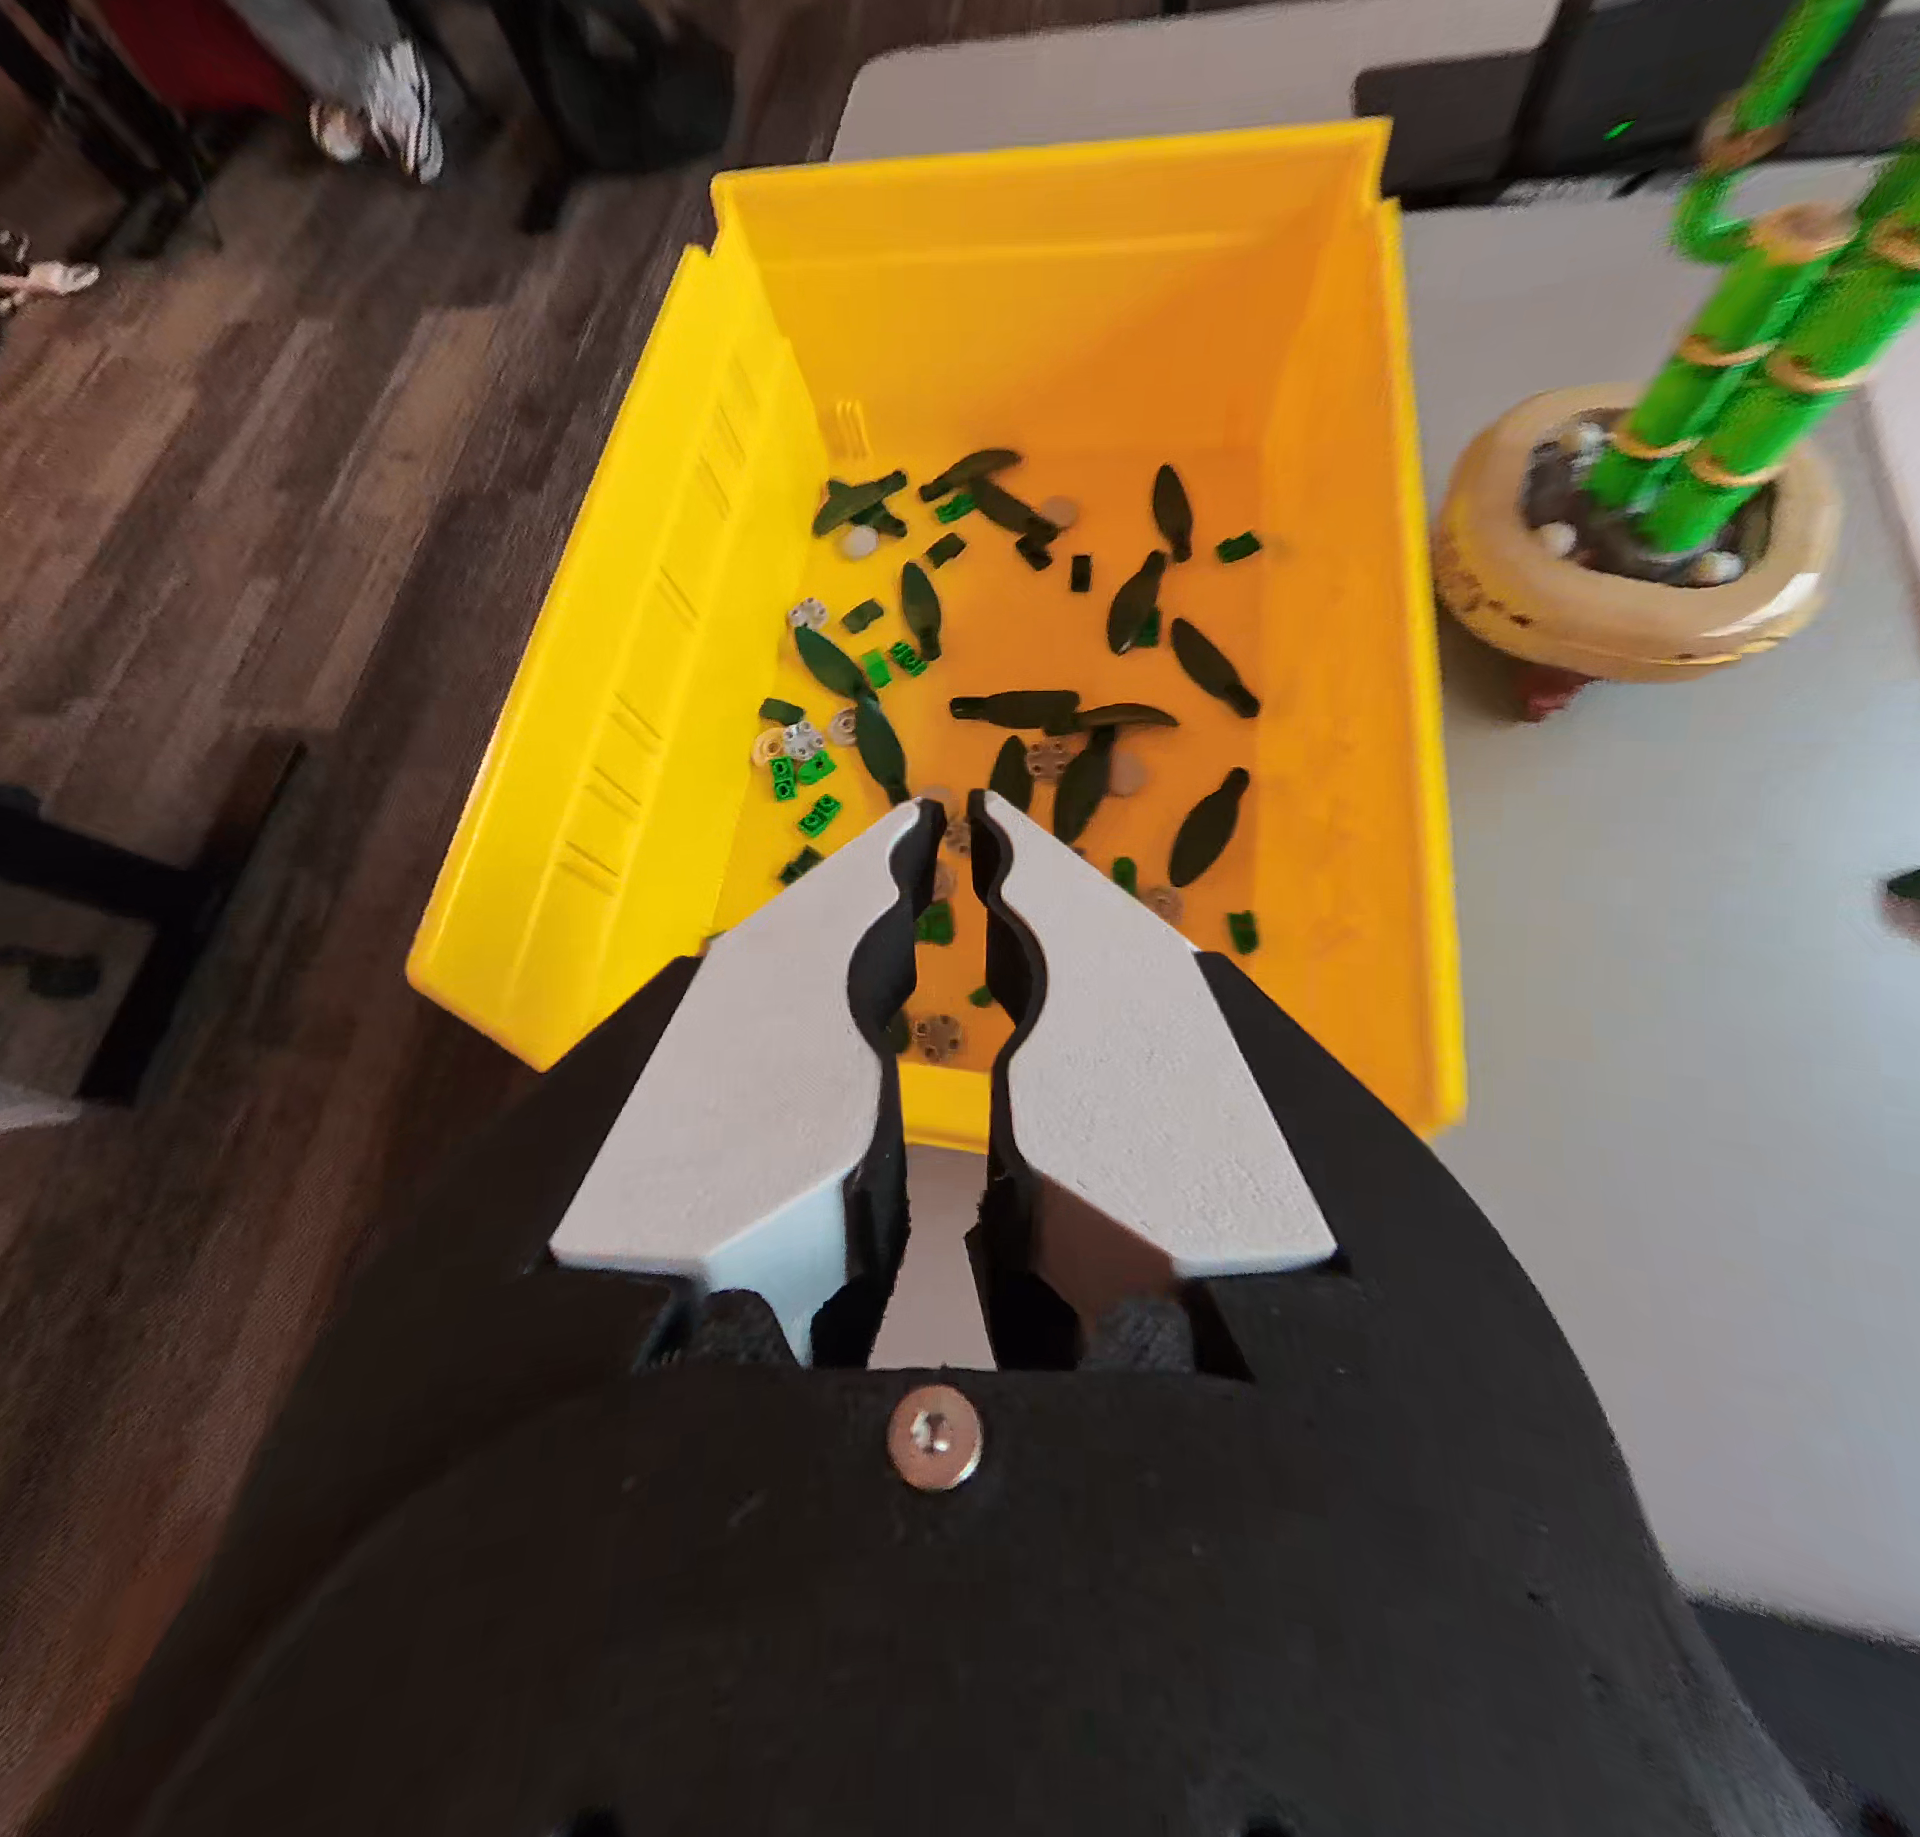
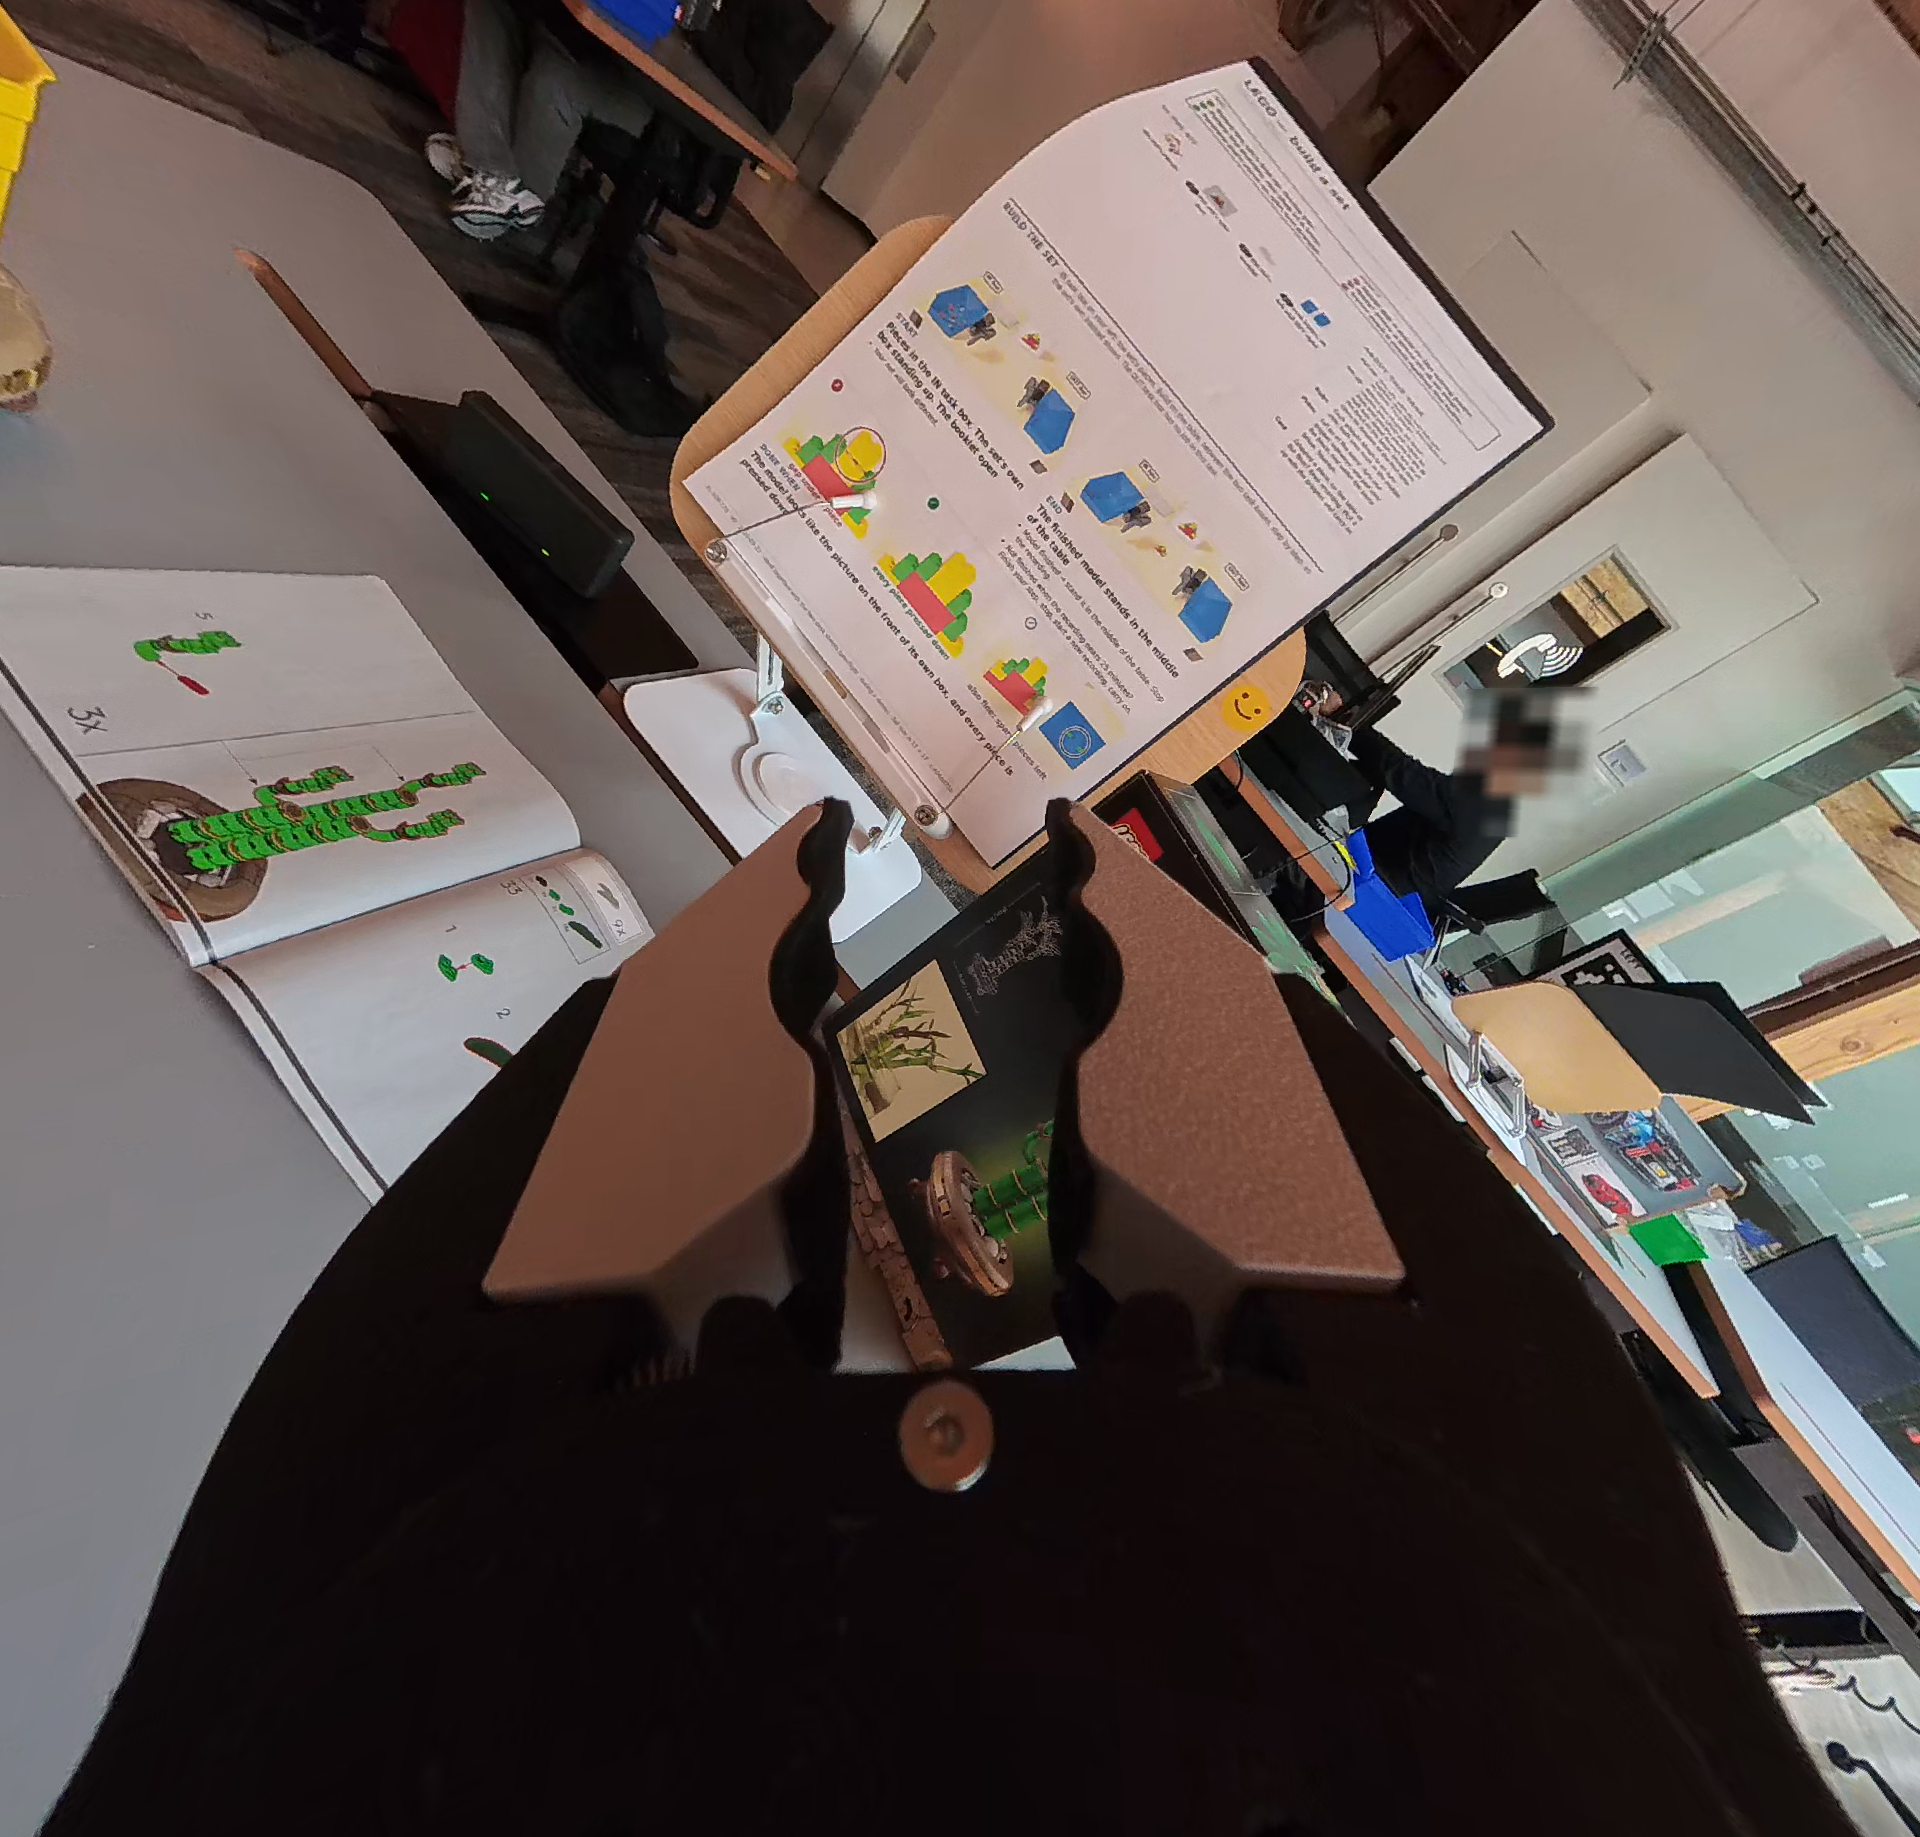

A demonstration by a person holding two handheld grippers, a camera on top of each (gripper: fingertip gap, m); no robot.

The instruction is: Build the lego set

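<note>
In the left wrist view a yellow bin [image 1: 1340,499] holds several dark green leaf pieces [image 1: 1205,829], small bright green bricks [image 1: 817,817] and tan round pieces [image 1: 938,1036]. My left gripper [image 1: 952,806] hovers over the bin's near half with its jaws almost together, only a thin slit between the tips and nothing visibly held. The partly built green bamboo model [image 1: 1725,405] stands in its tan pot [image 1: 1621,592] to the right of the bin. My right gripper [image 2: 943,819] is open and empty, held above the set's dark box [image 2: 966,1091].
An open instruction booklet [image 2: 301,800] lies on the grey table [image 2: 156,1268] at left. A printed sheet on a wooden stand [image 2: 1091,457] rises behind the right gripper. A black device [image 2: 540,509] sits at the table's far edge. A person sits at a desk at right. The gap from one gripper's tips to the other's is roughly 65 centimeters. My left gripper's tips are some 20 centimeters from the partly built green bamboo model [image 1: 1725,405].
</note>
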